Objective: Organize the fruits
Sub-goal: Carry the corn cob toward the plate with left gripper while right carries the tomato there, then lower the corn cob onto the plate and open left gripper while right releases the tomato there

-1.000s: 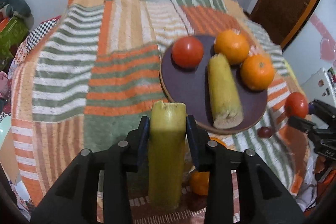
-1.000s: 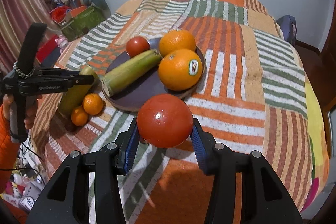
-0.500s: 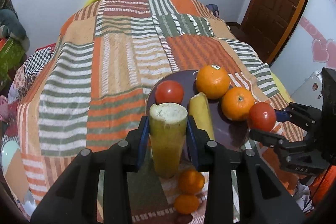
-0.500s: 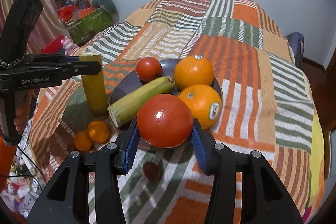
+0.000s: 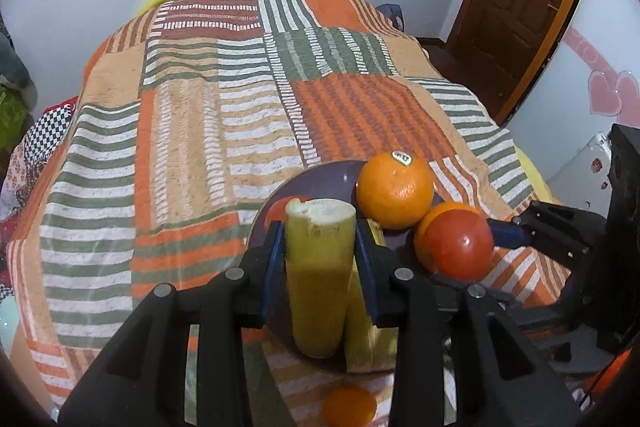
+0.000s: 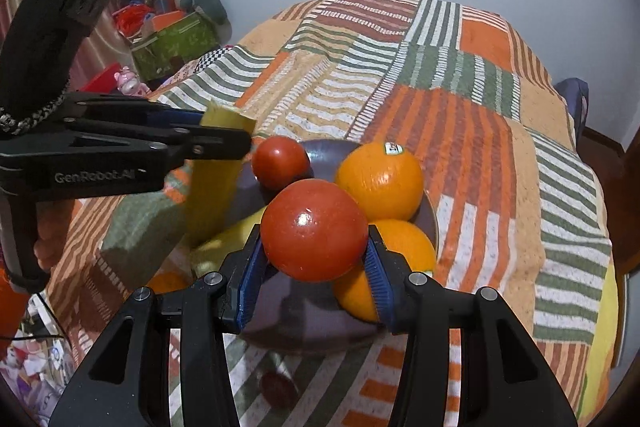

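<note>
A short yellow-green cut stalk piece, pale and fibrous at its upper end [image 5: 320, 267], is being held upright between the blue pads of the left gripper [image 5: 320, 259], whose jaws are closed against its two sides near the top. It is hanging over the near edge of the round dark purple plate [image 5: 320, 175], just in front of a second yellow-green stalk piece lying on the plate [image 5: 368, 339].

A large glossy red tomato [image 6: 314, 229] is being clamped at its widest part by the right gripper [image 6: 314, 259], the jaws being opened only as wide as the fruit. It is being carried above the near part of the plate [image 6: 434, 223], in front of two big oranges: one with a sticker [image 6: 380, 179] and one lower, partly hidden [image 6: 408, 239]. A smaller red tomato [image 6: 280, 163] is resting at the far side of the plate. On the striped patchwork cover [image 5: 200, 147], a small orange mandarin [image 5: 350, 407] is being left near the plate.

The stalk piece is judged stiff and rather heavy, with a smooth skin, so a grip across the middle of its length is advised. The tomato is judged soft and slippery; gentle pressure is needed or the skin is being risked.
</note>
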Demonstrator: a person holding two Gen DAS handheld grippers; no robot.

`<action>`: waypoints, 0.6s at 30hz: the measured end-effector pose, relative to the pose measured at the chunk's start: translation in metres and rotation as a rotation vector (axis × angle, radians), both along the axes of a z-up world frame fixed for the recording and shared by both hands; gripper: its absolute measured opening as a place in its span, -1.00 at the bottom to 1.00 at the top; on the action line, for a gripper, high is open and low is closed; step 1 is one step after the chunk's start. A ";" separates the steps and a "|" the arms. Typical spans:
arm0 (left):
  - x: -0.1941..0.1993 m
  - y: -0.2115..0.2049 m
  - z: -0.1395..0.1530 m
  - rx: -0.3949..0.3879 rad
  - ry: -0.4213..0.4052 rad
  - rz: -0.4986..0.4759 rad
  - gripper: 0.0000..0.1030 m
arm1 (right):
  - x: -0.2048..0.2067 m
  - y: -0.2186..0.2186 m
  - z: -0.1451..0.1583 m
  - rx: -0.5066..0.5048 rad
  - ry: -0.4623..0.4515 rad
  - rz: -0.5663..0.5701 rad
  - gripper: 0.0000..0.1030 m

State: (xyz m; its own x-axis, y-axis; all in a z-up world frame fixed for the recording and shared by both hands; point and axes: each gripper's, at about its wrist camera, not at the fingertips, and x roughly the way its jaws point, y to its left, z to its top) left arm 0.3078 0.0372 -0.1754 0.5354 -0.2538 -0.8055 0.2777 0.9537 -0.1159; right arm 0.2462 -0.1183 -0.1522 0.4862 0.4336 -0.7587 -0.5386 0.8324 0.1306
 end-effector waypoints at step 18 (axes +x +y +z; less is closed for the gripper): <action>0.014 -0.006 -0.015 0.007 0.035 -0.007 -0.33 | 0.018 0.010 -0.008 -0.026 0.026 -0.003 -0.09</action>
State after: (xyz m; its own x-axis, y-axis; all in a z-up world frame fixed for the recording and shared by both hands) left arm 0.3213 0.0314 -0.1902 0.5051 -0.2511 -0.8257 0.2798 0.9527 -0.1186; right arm 0.2642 -0.1080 -0.1600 0.4675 0.4117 -0.7822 -0.5327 0.8374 0.1224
